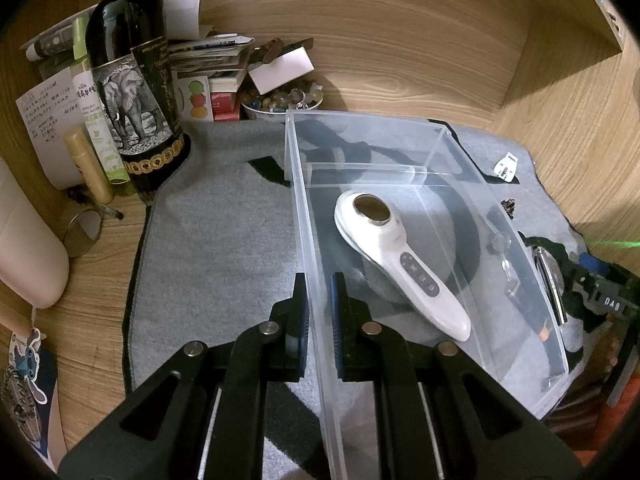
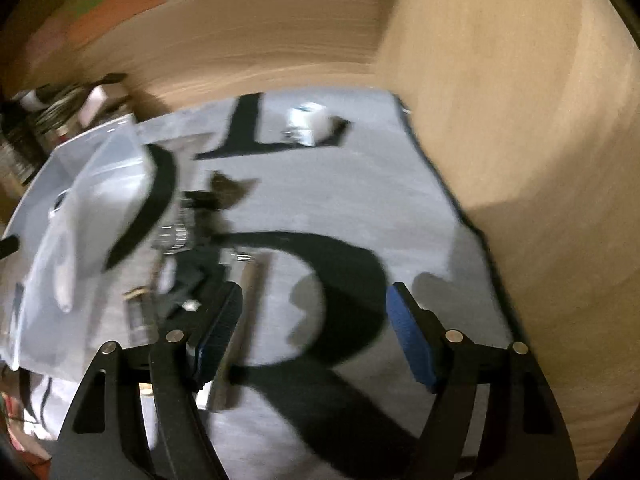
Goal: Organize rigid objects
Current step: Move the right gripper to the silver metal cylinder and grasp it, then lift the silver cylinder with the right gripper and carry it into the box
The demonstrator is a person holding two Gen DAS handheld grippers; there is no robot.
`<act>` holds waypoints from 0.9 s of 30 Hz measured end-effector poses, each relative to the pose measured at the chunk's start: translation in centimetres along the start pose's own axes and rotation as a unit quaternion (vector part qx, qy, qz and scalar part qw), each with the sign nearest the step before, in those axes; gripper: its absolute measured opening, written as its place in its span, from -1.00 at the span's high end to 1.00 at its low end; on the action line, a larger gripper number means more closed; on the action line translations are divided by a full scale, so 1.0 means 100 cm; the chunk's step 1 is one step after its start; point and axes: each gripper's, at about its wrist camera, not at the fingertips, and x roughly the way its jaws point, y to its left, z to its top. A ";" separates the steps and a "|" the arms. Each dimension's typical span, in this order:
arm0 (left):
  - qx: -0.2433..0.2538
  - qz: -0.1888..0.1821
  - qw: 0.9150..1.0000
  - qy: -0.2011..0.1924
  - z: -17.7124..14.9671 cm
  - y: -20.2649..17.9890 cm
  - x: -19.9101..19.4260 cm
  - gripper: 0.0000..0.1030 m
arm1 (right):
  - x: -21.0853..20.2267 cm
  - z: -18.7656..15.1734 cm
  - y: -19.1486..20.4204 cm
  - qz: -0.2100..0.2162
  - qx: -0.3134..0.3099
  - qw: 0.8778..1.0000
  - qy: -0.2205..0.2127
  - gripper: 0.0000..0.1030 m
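A clear plastic bin (image 1: 400,136) stands on a grey mat (image 1: 220,220) and holds a white handheld device (image 1: 396,260). My left gripper (image 1: 320,316) is shut on the bin's left wall, one finger on each side. My right gripper (image 2: 316,320) is open and empty above the mat, right of the bin (image 2: 100,184). Small metal and dark objects (image 2: 188,248) lie between the bin and my right gripper. A small white object (image 2: 308,124) lies at the far end of the mat. A white clip (image 1: 506,166) lies right of the bin in the left wrist view.
A dark wine bottle (image 1: 136,80), a spray bottle (image 1: 94,120), papers and a bowl of beads (image 1: 280,100) crowd the back left. Wooden walls (image 2: 520,120) close in behind and on the right. A metal ring (image 1: 82,232) lies left of the mat.
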 end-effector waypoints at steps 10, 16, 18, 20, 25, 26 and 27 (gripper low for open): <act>0.000 0.000 1.000 0.000 0.000 -0.001 0.000 0.80 | 0.023 -0.008 0.025 0.022 -0.031 0.999 0.028 0.67; -0.001 0.000 1.000 0.000 -0.001 -0.002 0.002 0.80 | 0.019 -0.002 0.022 0.013 -0.023 1.000 0.016 0.72; -0.001 0.000 1.000 0.000 0.000 -0.002 0.002 0.80 | 0.019 0.002 0.024 0.013 -0.023 1.000 0.009 0.72; -0.001 -0.001 1.000 0.000 -0.001 -0.002 0.002 0.80 | 0.014 0.007 0.025 0.012 -0.023 1.000 -0.002 0.72; -0.002 -0.001 1.000 0.000 0.000 -0.001 0.002 0.80 | -0.002 0.024 0.031 0.022 -0.019 0.999 -0.039 0.72; -0.002 -0.001 1.000 0.000 0.000 -0.001 0.002 0.80 | -0.004 0.026 0.032 0.027 -0.018 0.998 -0.046 0.72; -0.003 -0.001 1.000 0.000 0.000 -0.001 0.002 0.80 | -0.008 0.030 0.035 0.032 -0.017 0.998 -0.056 0.72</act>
